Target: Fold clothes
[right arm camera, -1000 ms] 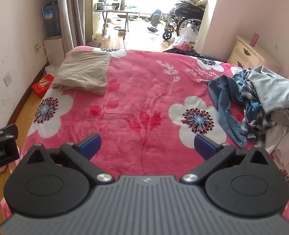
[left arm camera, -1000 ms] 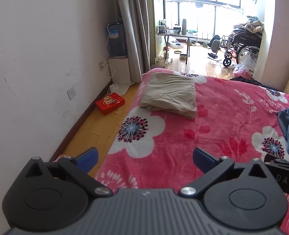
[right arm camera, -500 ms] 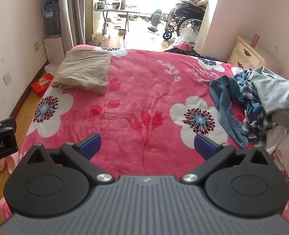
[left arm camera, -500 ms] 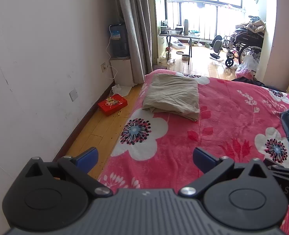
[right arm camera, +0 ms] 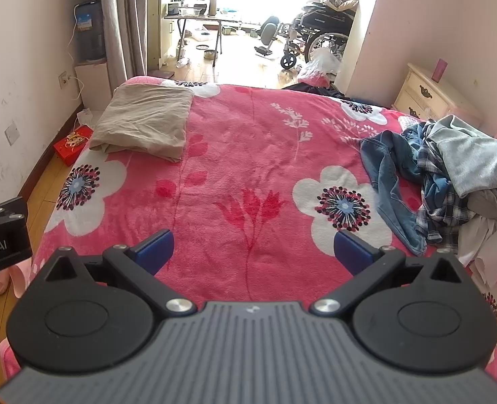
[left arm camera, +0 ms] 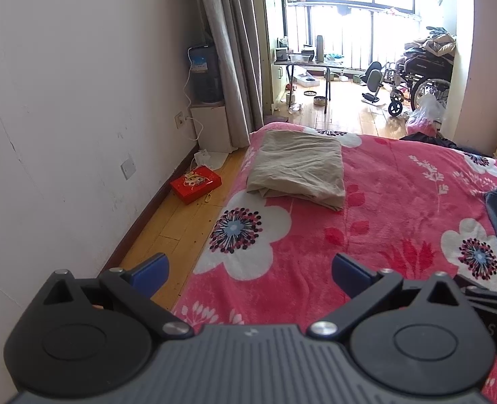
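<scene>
Left gripper [left arm camera: 250,271]: jaws spread wide, nothing between them, held above the near left edge of the bed [left arm camera: 383,208]. Right gripper [right arm camera: 253,247]: jaws likewise wide and empty, held over the near middle of the bed.

Folded beige garment [right arm camera: 144,121] lies flat at the far left corner of the bed, edges roughly squared (one fold layer shows along its near side). Unfolded clothes pile [right arm camera: 450,175] sits against the right edge of the bed, well apart from the folded piece: blue jeans [right arm camera: 388,175] spill toward the middle, a plaid shirt [right arm camera: 440,198] lies beside them, a grey garment [right arm camera: 473,155] rests on top.

Red box [left arm camera: 196,183] on the floor, beside the bed's far left corner.
</scene>
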Tool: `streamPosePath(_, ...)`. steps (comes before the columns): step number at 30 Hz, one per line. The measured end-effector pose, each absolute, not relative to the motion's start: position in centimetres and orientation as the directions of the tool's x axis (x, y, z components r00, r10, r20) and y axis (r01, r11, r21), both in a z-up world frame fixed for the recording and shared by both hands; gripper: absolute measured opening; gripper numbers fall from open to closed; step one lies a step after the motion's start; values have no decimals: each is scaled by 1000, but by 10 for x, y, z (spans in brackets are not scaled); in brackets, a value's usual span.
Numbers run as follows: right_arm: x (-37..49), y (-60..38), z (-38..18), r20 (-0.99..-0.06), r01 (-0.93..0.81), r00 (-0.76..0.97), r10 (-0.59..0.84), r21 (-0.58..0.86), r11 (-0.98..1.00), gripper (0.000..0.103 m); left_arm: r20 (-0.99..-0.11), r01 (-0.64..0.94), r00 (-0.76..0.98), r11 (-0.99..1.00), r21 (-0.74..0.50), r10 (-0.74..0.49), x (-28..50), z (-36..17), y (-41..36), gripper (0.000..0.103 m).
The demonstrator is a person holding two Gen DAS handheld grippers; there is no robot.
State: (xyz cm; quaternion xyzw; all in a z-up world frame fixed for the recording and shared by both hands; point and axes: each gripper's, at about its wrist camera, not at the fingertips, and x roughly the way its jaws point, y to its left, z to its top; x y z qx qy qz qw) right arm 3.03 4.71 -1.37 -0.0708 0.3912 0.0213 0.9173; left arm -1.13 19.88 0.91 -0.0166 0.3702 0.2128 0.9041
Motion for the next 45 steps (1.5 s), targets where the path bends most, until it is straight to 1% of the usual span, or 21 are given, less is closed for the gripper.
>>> streamPosePath(24, 29, 50, -17, -725, -94, 689, -20, -117, 989, 102, -685, -387, 628, 912, 137, 370, -11, 7, 199, 103)
streamPosePath(45, 28, 53, -17, -721, -97, 692, -21, -122, 988, 102, -691, -378, 631, 918, 122, 352, -10, 9, 199, 103)
